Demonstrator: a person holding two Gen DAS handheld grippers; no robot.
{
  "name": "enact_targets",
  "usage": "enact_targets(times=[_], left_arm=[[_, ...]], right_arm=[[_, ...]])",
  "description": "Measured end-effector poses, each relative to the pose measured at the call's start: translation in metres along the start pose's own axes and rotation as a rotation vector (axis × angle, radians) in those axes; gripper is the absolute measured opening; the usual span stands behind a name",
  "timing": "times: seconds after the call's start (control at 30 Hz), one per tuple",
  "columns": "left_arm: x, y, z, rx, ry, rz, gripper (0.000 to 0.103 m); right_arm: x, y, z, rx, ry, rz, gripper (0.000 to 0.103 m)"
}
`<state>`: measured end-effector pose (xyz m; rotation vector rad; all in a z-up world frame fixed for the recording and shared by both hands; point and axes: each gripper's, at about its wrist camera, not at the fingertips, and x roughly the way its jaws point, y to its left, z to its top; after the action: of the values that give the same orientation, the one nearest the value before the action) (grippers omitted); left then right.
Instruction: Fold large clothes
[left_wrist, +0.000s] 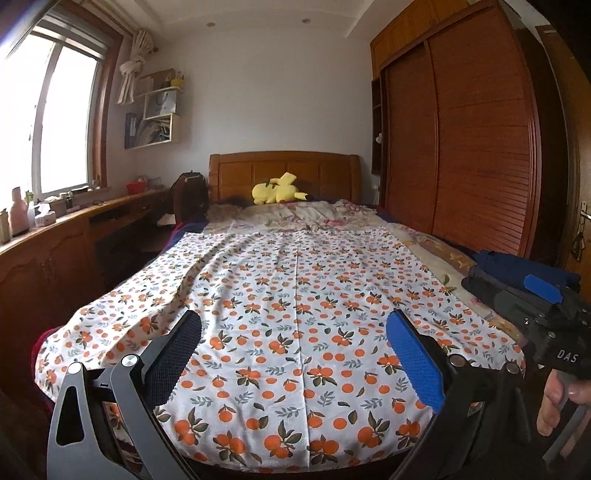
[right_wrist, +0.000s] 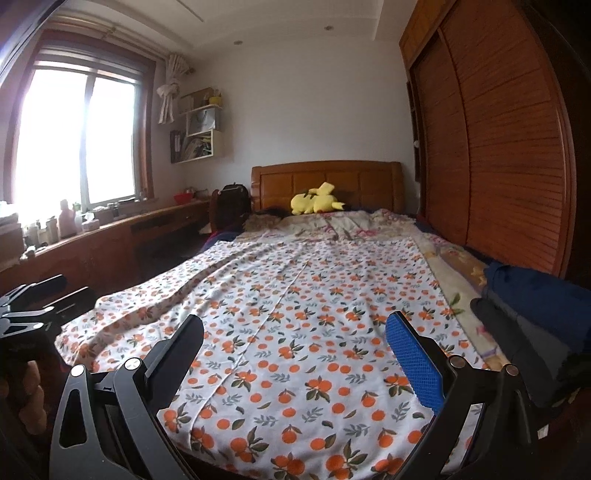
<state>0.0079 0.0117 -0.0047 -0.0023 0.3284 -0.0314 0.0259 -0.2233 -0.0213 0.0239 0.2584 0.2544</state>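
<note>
Left wrist view: the left gripper (left_wrist: 293, 354) hangs above the near end of the bed (left_wrist: 436, 243), its jaws spread wide and holding nothing. A large white cloth printed with oranges (left_wrist: 295, 295) lies spread flat across the bed, reaching from the foot edge to near the rumpled floral bedding (left_wrist: 314, 214) at the head; a straight crease runs lengthwise down its middle, and its left side shows a raised diagonal wrinkle. A stack of dark folded clothes (left_wrist: 517, 269) sits at the right edge of the bed, beside the cloth. The right gripper (left_wrist: 554, 306) appears at the far right of this view, held by a hand (left_wrist: 557, 402). A yellow plush toy (left_wrist: 277, 190) rests against the wooden headboard (left_wrist: 284, 171). Right wrist view: the right gripper (right_wrist: 293, 356) likewise hangs over the near end of the printed cloth (right_wrist: 314, 314), jaws spread apart and empty. The left gripper (right_wrist: 33, 306) shows at the left margin. A wooden wardrobe (right_wrist: 498, 147) stands along the right of the bed, a window (right_wrist: 77, 136) on the left.
</note>
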Motion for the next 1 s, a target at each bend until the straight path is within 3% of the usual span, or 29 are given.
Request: enact_targets(times=[0.2, 1.0], left_arm=[[-0.010, -0.002, 0.002, 0.005, -0.025, 0.028, 0.101], [-0.005, 0.004, -0.005, 0.001, -0.008, 0.044, 0.101]], right_arm=[[-0.002, -0.007, 0.001, -0.005, -0.016, -0.053, 0.095], [-0.003, -0.009, -0.003, 0.007, -0.011, -0.046, 0.095]])
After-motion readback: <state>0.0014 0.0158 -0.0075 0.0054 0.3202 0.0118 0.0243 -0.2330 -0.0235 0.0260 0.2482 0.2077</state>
